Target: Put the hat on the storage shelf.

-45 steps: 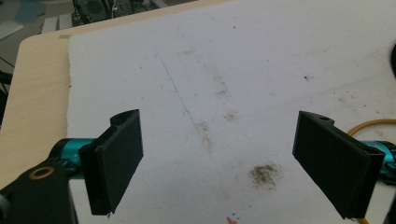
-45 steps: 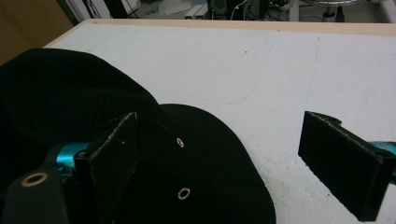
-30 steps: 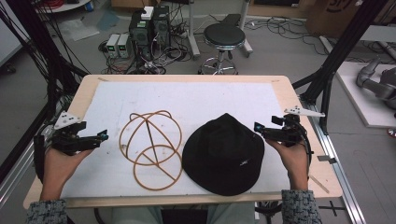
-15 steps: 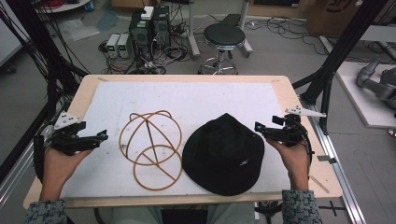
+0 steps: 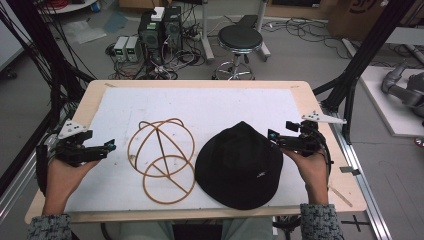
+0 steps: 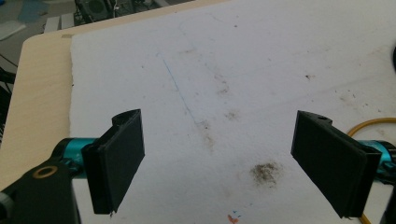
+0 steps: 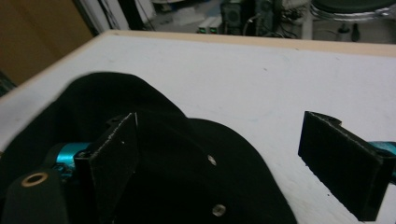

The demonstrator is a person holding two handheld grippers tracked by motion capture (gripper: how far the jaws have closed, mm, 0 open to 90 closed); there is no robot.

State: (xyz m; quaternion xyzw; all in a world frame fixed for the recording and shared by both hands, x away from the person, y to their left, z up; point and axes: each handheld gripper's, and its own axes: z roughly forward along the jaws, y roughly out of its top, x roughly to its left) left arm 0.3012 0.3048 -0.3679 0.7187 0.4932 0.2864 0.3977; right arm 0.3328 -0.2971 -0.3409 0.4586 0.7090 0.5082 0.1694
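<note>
A black bucket hat (image 5: 239, 165) lies crown up on the white mat (image 5: 210, 107), right of centre. To its left sits a tan frame of bent hoops (image 5: 160, 149). My left gripper (image 5: 109, 146) is held open over bare mat, a short way left of the frame. In the left gripper view its jaws (image 6: 219, 140) stand wide apart, with a bit of tan hoop (image 6: 373, 122) by the right jaw. My right gripper (image 5: 273, 135) is open at the hat's right brim. In the right gripper view (image 7: 222, 140) the hat (image 7: 187, 158) lies under the left jaw.
The mat covers a wooden table (image 5: 200, 84) whose edges show all round. Behind the table stand a round stool (image 5: 240, 37) and computer boxes with cables (image 5: 160, 30) on the floor. Black frame posts (image 5: 365, 55) rise at the right.
</note>
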